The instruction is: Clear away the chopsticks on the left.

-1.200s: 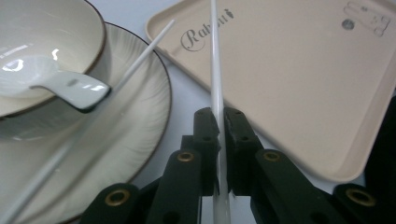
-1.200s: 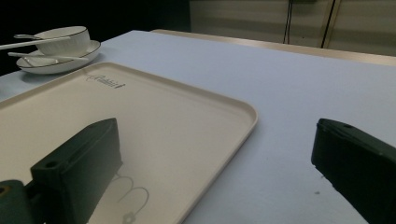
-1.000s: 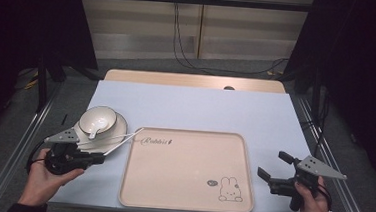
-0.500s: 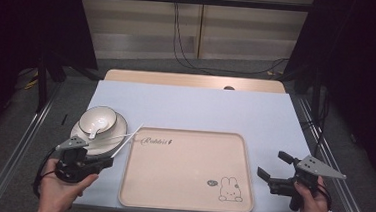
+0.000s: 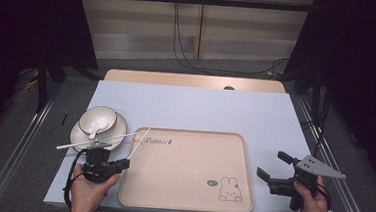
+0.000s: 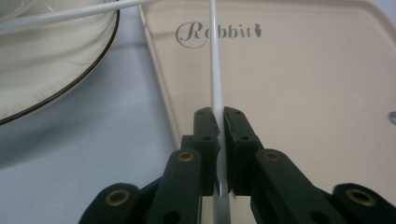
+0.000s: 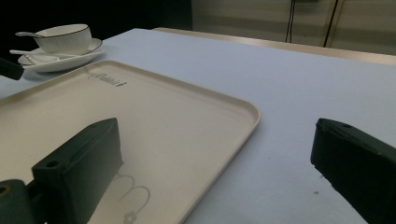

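Chopstick point(image 6: 215, 70) pinched in left gripper point(image 6: 219, 121) over tray point(image 6: 303, 93) edge.

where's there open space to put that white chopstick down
The beige rectangular tray is bare between its "Rabbit" lettering and the rabbit drawing. The pale blue table beyond the tray's far rim is bare too. It is crowded at the left: white bowl on its white saucer, a second white chopstick, and the left gripper clamping the white chopstick.
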Demonstrator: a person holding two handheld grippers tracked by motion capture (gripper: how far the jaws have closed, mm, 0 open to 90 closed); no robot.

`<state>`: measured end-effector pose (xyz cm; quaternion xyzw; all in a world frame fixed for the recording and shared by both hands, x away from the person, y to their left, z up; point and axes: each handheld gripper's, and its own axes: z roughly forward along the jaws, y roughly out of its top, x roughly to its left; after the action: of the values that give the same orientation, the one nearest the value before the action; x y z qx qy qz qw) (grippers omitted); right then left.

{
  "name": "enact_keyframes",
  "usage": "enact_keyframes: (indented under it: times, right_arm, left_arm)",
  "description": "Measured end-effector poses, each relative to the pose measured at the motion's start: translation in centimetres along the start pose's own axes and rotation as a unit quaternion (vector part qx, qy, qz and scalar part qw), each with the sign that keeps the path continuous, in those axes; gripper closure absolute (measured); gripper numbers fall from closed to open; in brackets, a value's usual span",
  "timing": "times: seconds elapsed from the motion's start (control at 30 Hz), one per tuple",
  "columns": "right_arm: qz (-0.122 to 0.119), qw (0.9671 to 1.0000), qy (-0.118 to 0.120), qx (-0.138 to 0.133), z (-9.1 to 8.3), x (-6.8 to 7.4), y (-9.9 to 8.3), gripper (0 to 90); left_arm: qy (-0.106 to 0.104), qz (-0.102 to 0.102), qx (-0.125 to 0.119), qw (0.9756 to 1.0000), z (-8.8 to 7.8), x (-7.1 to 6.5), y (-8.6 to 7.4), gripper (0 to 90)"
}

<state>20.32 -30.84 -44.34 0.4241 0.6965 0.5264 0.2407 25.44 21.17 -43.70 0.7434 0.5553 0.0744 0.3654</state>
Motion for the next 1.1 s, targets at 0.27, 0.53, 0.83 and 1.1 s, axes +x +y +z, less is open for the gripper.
enact_keyframes:
  times: [0.27, 0.53, 0.83, 1.1]
  right_arm:
    - [0.001, 1.0, 0.0, 0.001, 0.0, 0.0, 0.0, 1.6]
    - [-0.005, 1.0, 0.0, 0.004, 0.1, 0.0, 0.0, 1.6]
    - [-0.004, 1.0, 0.001, 0.006, 0.1, 0.0, 0.0, 1.6]
    - [-0.003, 1.0, 0.003, 0.006, 0.1, 0.0, -0.1, 1.6]
  left_arm:
    - [0.027, -0.038, 0.008, 0.9989, 1.8, -0.2, 0.5, 84.4]
    - [0.031, -0.057, 0.017, 0.9978, 3.0, -0.4, 0.6, 84.3]
    - [0.038, -0.06, 0.036, 0.9968, 4.1, -0.7, 0.5, 84.1]
    - [0.038, -0.056, 0.039, 0.997, 4.2, -0.9, 0.5, 82.6]
